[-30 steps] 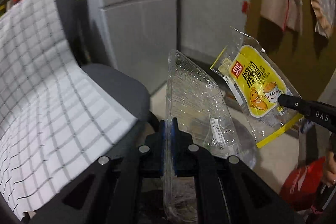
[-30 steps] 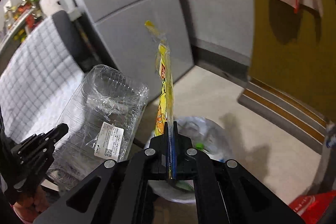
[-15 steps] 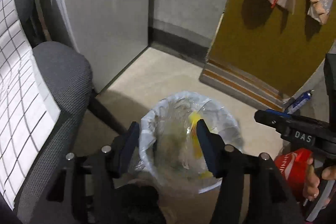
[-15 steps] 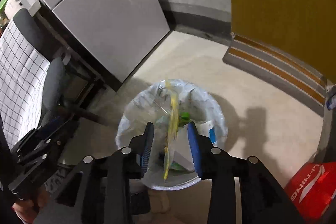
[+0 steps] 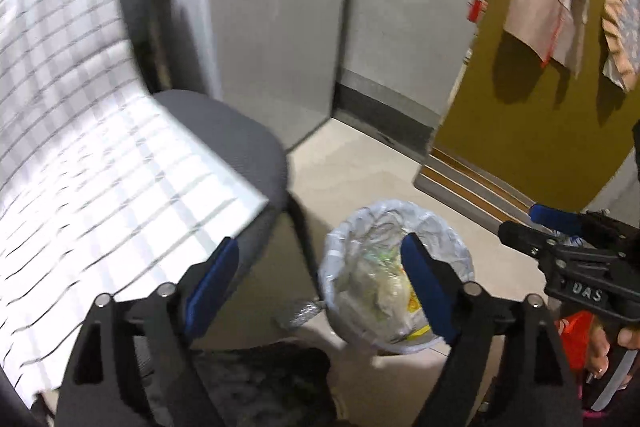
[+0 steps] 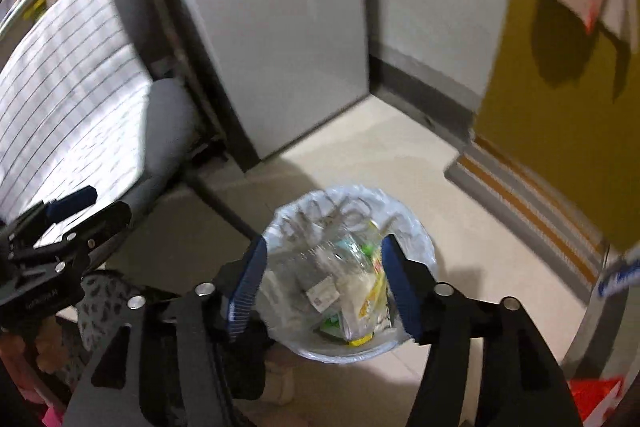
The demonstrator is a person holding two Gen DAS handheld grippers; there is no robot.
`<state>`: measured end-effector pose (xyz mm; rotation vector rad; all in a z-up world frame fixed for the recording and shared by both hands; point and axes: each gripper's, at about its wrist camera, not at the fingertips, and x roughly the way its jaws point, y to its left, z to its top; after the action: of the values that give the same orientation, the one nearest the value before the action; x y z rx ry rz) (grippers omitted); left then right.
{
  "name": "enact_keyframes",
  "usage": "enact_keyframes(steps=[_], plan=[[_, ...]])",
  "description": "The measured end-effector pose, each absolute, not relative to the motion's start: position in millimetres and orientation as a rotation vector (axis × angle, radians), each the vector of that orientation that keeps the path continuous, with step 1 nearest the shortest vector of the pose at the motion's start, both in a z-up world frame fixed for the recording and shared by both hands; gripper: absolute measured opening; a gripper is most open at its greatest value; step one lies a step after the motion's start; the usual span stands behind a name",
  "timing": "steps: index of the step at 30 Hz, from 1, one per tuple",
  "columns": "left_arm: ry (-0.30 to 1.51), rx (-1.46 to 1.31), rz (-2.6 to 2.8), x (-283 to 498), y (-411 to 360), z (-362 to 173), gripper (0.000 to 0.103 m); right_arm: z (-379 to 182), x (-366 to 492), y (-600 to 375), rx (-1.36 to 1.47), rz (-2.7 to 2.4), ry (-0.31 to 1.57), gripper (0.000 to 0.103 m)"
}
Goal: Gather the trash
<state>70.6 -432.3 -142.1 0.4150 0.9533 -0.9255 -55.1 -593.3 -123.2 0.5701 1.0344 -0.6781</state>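
Right wrist view, yellow wrapper lying tilted lengthwise in bin, tongs opening, empty

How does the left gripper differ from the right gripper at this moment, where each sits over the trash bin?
The left gripper has its jaws spread wider than the right gripper. The left gripper hangs off to the trash bin's side, toward the chair; the right gripper frames the bin between its fingers. Both are empty with jaws opening, and both have blue pads.

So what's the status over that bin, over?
Both jaws opening, nothing between them. Left gripper and right gripper above the bin. Wrappers inside. Nothing in the way.
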Motion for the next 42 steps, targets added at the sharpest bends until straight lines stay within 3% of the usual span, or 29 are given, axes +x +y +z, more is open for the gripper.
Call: enact_keyframes(steps=[3,9,29,42], plan=[[0.936,0.397,-0.879,75,-409,-122,0.088,-97,-41,-573,0.492,-0.625,1.006,0.077],[0.896,0.357,-0.76,87,-364,-84,0.096,-54,-21,-542,0.377,-0.538,0.959,0.086],[0.808,0.333,-0.516,77,-278,4,0.096,21,-16,-524,0.317,-0.474,0.862,0.09],[0.798,0.318,-0.473,80,-266,13,0.096,24,-6,-509,0.285,-0.419,0.863,0.09]])
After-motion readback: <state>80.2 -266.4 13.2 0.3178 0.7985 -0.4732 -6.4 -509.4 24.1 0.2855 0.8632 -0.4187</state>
